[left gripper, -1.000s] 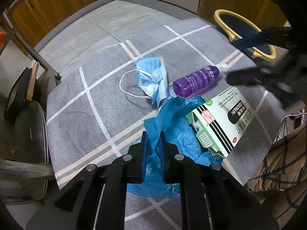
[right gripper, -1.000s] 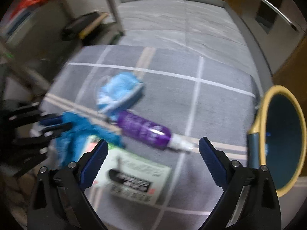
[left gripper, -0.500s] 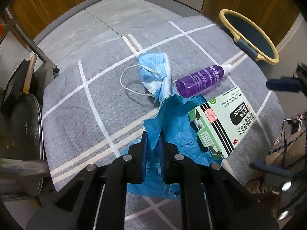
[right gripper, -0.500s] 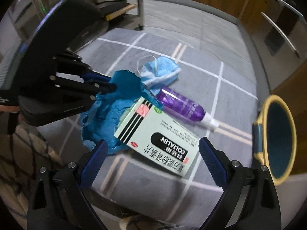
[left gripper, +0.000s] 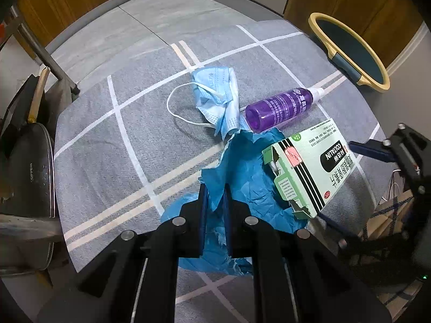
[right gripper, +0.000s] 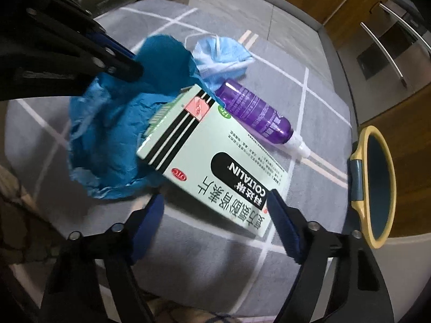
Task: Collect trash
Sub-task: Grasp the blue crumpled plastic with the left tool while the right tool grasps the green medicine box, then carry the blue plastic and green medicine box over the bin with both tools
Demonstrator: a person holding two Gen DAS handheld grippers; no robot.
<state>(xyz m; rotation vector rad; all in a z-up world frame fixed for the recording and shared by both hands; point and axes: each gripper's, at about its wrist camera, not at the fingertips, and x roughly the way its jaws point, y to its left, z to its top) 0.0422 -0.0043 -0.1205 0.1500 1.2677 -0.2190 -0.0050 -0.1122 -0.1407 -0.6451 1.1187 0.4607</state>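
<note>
My left gripper (left gripper: 214, 191) is shut on the rim of a crumpled blue bag (left gripper: 242, 177) and holds its mouth up. A green medicine box (left gripper: 304, 161) lies with one torn end inside that mouth. My right gripper (right gripper: 212, 202) straddles the box's (right gripper: 215, 145) near end. Its jaws are closing, and the pads stand just off the box's sides. Behind the box lie a purple spray bottle (right gripper: 256, 110) and a light blue face mask (right gripper: 221, 53). The left gripper (right gripper: 132, 64) shows at the bag (right gripper: 113, 134) in the right wrist view.
Everything rests on a grey cloth with white lines (left gripper: 129, 134). A yellow-rimmed bin (left gripper: 347, 51) stands past its far right edge. A dark pan (left gripper: 27, 167) and a metal leg (left gripper: 51, 64) stand at the left. Plaid fabric (left gripper: 390, 210) lies at the right edge.
My right gripper swung from over the bottle down to the near end of the green box, and its jaws narrowed. The left gripper stayed shut on the bag.
</note>
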